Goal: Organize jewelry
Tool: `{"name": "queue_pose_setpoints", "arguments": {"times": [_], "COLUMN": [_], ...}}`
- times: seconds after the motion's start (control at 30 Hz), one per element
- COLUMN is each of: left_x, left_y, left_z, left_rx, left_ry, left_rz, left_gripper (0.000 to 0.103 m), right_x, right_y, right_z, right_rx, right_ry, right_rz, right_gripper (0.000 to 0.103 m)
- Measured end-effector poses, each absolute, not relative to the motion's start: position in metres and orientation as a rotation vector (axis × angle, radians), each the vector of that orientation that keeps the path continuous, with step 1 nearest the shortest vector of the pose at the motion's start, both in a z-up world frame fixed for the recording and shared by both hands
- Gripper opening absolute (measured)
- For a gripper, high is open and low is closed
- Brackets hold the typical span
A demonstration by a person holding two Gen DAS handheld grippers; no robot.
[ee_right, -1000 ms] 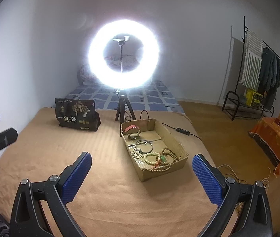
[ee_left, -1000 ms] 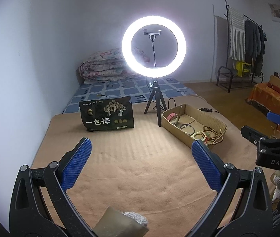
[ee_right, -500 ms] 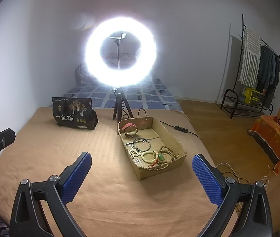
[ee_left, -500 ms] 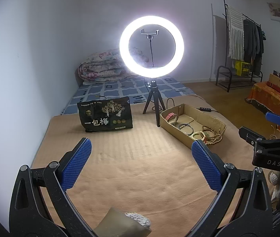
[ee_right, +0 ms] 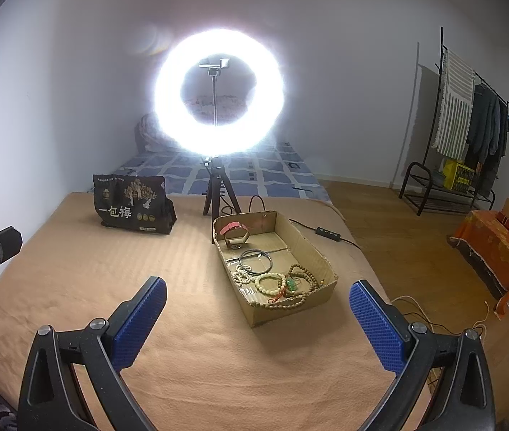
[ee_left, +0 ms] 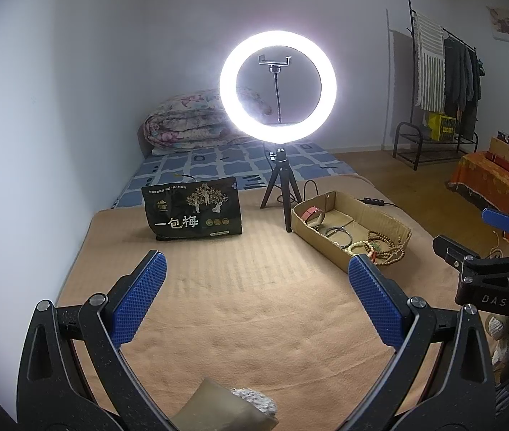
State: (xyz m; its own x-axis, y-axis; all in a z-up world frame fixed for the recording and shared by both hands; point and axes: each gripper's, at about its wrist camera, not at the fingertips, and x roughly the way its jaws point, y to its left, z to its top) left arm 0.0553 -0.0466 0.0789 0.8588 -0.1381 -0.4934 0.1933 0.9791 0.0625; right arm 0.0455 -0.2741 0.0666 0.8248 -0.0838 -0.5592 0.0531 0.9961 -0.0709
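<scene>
Jewelry (ee_right: 272,276) sits in the box (ee_right: 322,251), just ahead of my right claw (ee_right: 258,309) and a touch to its right side; from my left claw (ee_left: 254,287) it lies further off, ahead and right. Both claws are spread wide, nothing between the pads. Over the last second both views have crept back a little, the box sliding slightly away, so I'm hovering, not reaching. Beads, a dark bangle and a pink-strapped watch all lie in the box already: sorted, or waiting to be sorted, I can't call it. Writing: "DAS" on the right claw's body; further out, left of the box, the black bag (ee_left: 193,212) reads "一包梅". Beyond, the ring light (ee_left: 278,86) blazes.
</scene>
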Motion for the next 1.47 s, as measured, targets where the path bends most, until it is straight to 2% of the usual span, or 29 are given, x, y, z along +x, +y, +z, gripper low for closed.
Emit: {"name": "queue_pose_setpoints", "arguments": {"times": [1.47], "left_x": [0.0581], "left_y": [-0.0427], "left_z": [0.0874], "left_rx": [0.113], "left_ry": [0.472], "left_rz": [-0.145], "left_gripper": [0.103], "right_x": [0.0444], "right_y": [-0.2717], "right_z": [0.0607], "right_rx": [-0.081], "right_ry": [0.614], "right_rz": [-0.069], "right_gripper": [0.103]}}
